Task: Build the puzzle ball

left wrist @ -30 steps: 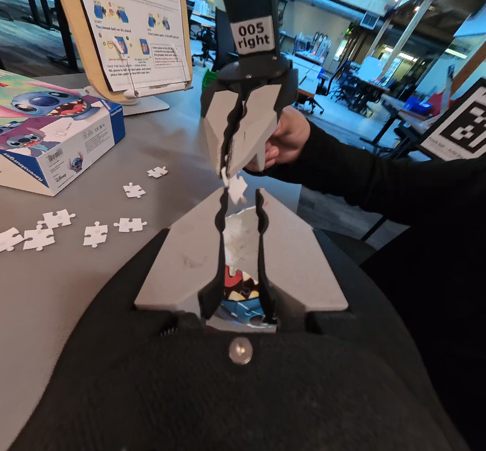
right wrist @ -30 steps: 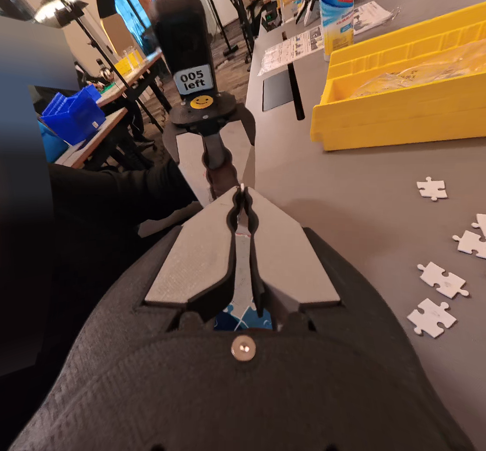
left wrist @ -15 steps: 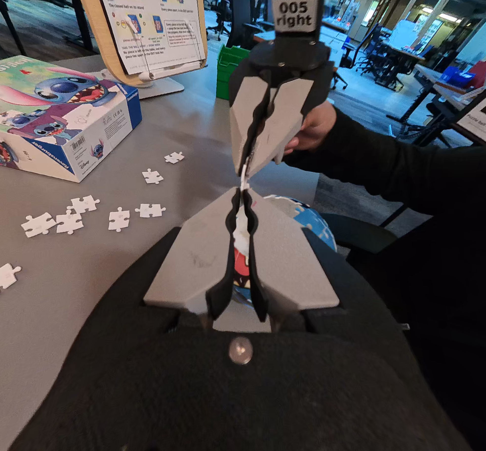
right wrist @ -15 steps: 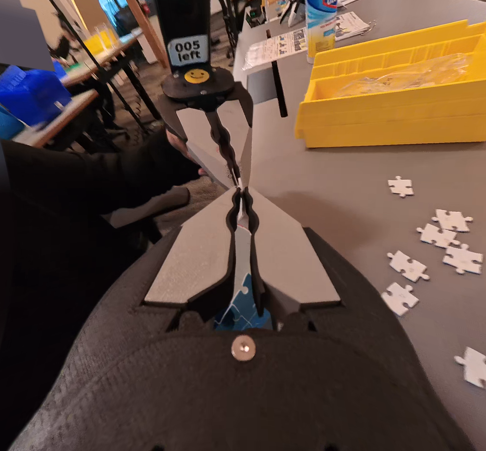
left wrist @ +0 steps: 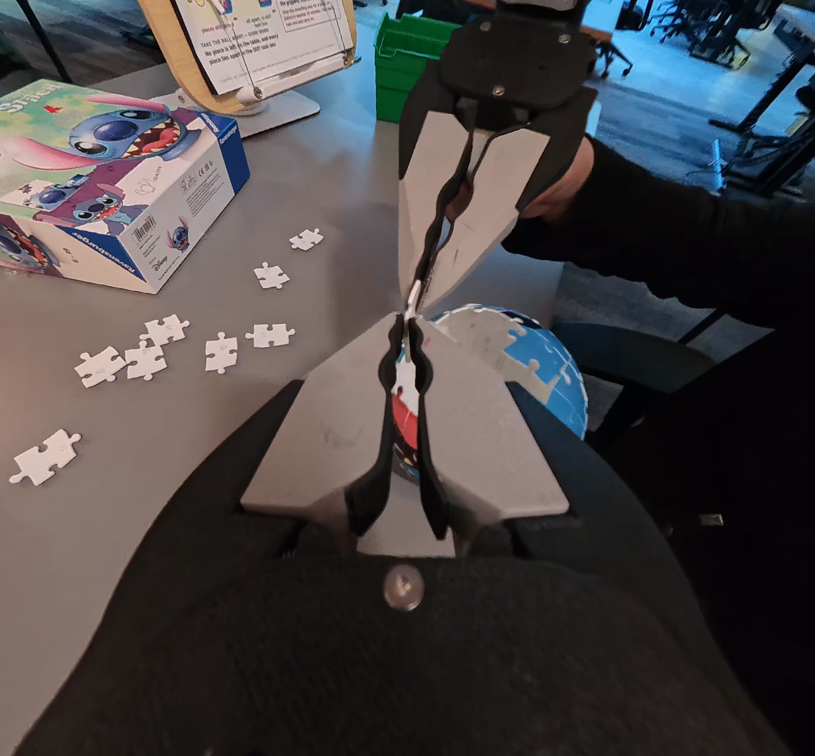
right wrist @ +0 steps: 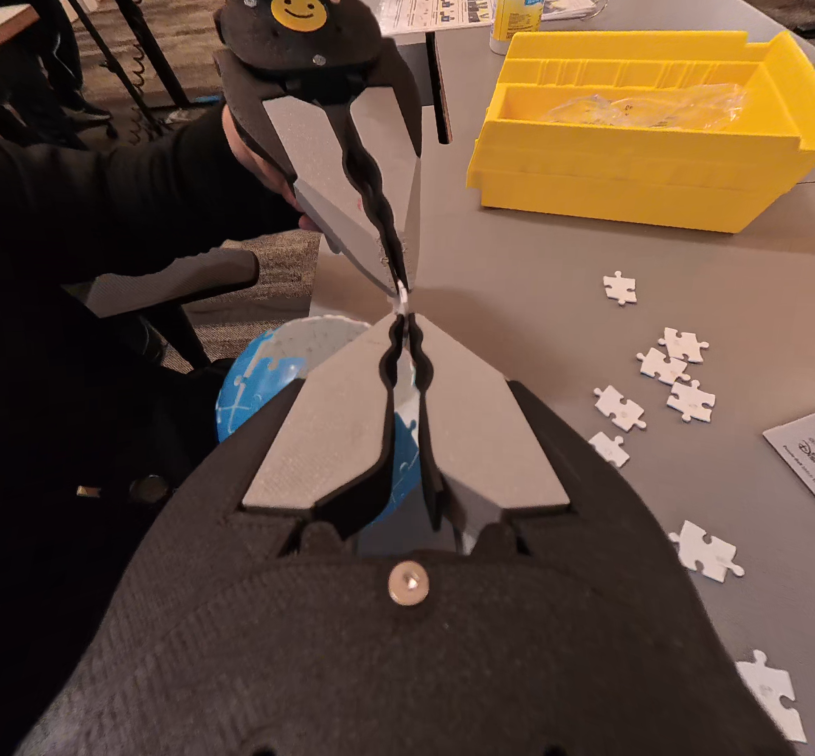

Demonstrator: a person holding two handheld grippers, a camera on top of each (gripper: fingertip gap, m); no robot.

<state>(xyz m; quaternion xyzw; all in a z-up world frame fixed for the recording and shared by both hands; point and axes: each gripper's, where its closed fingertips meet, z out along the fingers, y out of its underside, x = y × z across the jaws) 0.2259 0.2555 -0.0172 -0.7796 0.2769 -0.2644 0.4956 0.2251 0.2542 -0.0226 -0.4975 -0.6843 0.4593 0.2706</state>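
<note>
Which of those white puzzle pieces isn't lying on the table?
The puzzle piece pinched edge-on between both hand-held gripper tips, above the puzzle ball. All the loose pieces lie flat.

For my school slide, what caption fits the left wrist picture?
Two hand-held grippers pinch one white puzzle piece tip to tip above the half-built puzzle ball.

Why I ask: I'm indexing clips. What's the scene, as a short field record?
left gripper: shut on puzzle piece
right gripper: shut on the same piece, tip to tip
puzzle ball: partly built, below the grippers
loose pieces: white side up on table
yellow bin: on table, beyond right gripper
</note>
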